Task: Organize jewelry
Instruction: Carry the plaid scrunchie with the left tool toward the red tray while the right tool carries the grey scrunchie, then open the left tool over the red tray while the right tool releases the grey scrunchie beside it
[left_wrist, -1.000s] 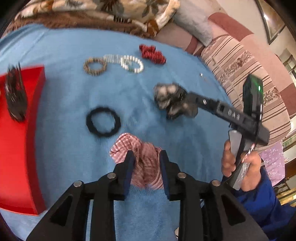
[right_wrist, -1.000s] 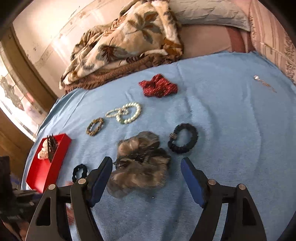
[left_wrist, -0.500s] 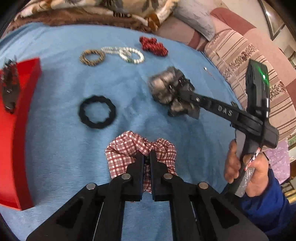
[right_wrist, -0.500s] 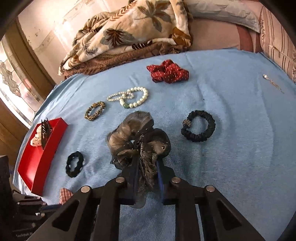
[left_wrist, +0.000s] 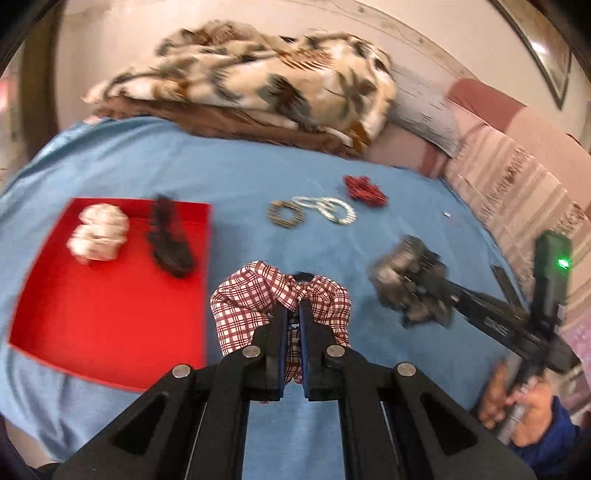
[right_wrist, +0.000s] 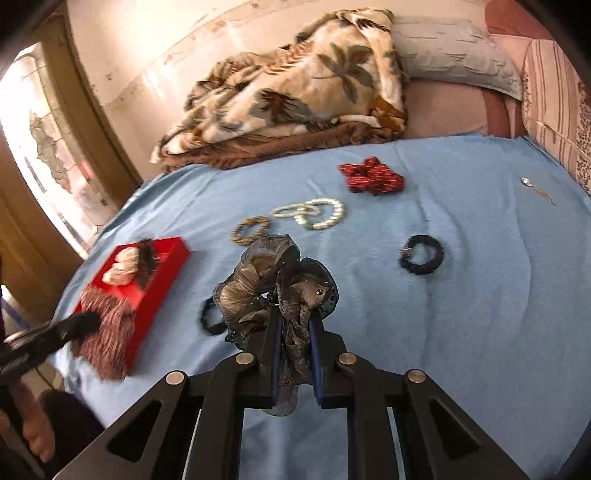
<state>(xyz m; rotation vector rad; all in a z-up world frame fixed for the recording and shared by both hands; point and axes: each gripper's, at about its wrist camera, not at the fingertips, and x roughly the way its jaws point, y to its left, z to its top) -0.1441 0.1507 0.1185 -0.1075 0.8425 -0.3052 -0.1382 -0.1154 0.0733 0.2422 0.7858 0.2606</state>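
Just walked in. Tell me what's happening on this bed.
A person is tidying hair accessories and jewelry with a gripper in each hand. The left gripper is shut on a red-checked scrunchie, next to the red tray. The right gripper is shut on a grey-brown gauzy scrunchie. Bracelets, a pearl strand and other scrunchies lie on the blue sheet.

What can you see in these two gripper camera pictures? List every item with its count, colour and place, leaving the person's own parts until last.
Red tray: one, left on blue sheet.
White piece: one, in tray.
Black hair clip: one, in tray.
Checked scrunchie: one, red-white, in left gripper.
Grey-brown scrunchie: one, in right gripper.
Black scrunchies: two, on sheet.
Red scrunchie: one, far side.
Pearl bracelets: two, white, centre.
Brown bracelet: one, beside pearls.
Floral blanket: one, behind.
Hand: one, blue sleeve.
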